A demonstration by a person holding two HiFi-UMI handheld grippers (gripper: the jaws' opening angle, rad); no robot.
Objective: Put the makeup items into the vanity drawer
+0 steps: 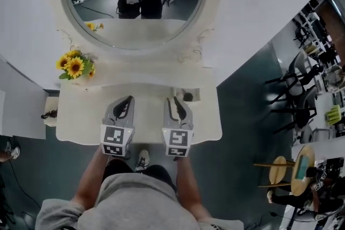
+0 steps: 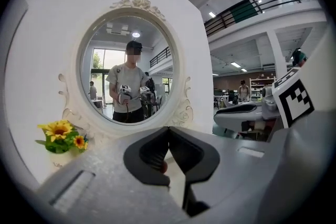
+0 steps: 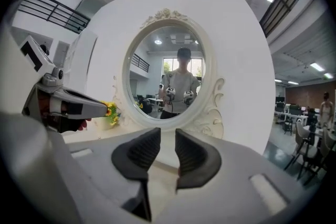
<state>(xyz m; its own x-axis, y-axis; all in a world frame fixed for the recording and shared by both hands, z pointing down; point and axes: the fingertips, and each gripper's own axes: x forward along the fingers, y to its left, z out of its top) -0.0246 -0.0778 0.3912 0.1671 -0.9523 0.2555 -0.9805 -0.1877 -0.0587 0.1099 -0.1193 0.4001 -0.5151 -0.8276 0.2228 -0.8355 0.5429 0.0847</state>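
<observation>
Above the vanity top (image 1: pixel 75 116) hover the closed left gripper (image 2: pixel 168 129) and the parted, empty right gripper (image 3: pixel 168 135); one dark item (image 1: pixel 187 97) apparently sits in the open drawer (image 1: pixel 196 94).

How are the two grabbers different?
The left gripper has its fingers touching at the tips; the right gripper has its fingers apart, with nothing between them. The left gripper is on the side of the sunflowers; the right gripper is beside a small dark thing on the vanity top. Both are grey and point at the mirror.
</observation>
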